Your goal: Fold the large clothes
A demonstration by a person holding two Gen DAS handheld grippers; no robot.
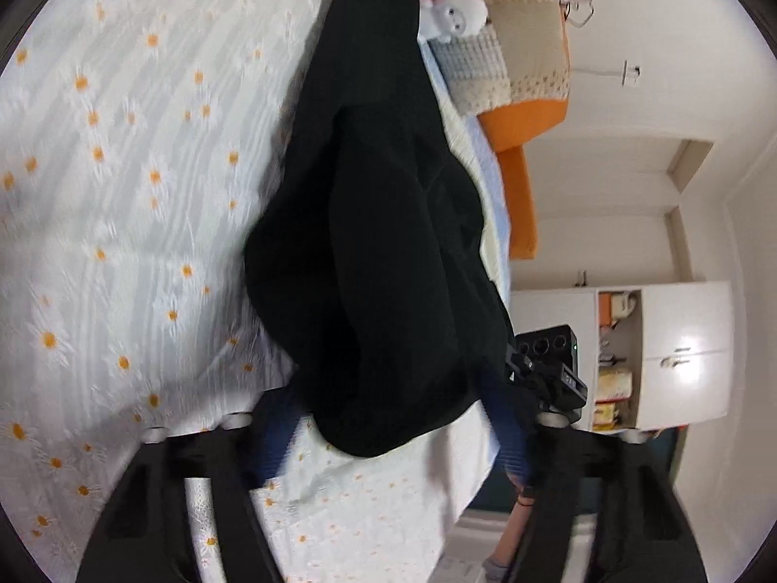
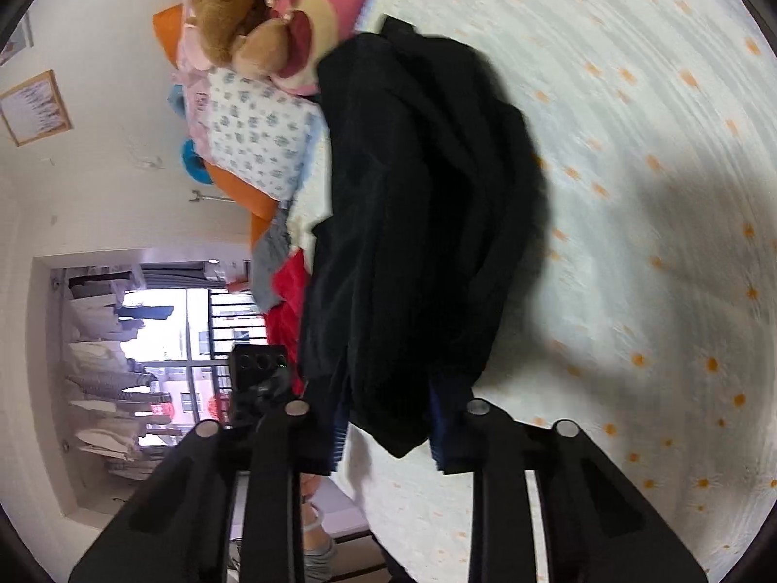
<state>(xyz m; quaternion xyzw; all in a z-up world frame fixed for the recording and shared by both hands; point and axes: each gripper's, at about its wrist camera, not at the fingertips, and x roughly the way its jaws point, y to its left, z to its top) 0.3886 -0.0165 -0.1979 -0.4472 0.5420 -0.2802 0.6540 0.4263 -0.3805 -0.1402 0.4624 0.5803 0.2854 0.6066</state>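
Note:
A large black garment (image 1: 379, 243) lies bunched along the edge of a bed, and its near end hangs toward me. In the left wrist view that end sits as a loose rounded lobe between the blue pads (image 1: 274, 442) of my left gripper (image 1: 393, 437). The jaws stand wide and do not visibly squeeze the cloth. In the right wrist view the same garment (image 2: 417, 194) runs down into my right gripper (image 2: 393, 430). There the pads (image 2: 444, 432) stand close together, with a fold of black cloth pinched between them.
The bed has a white sheet printed with orange daisies (image 1: 121, 194) (image 2: 655, 194). Plush toys (image 2: 243, 9) and pillows (image 1: 485, 73) are piled at its head, next to an orange cushion (image 1: 524, 136). A white cabinet (image 1: 680, 350) and a window with hanging laundry (image 2: 145, 340) stand beyond the bed.

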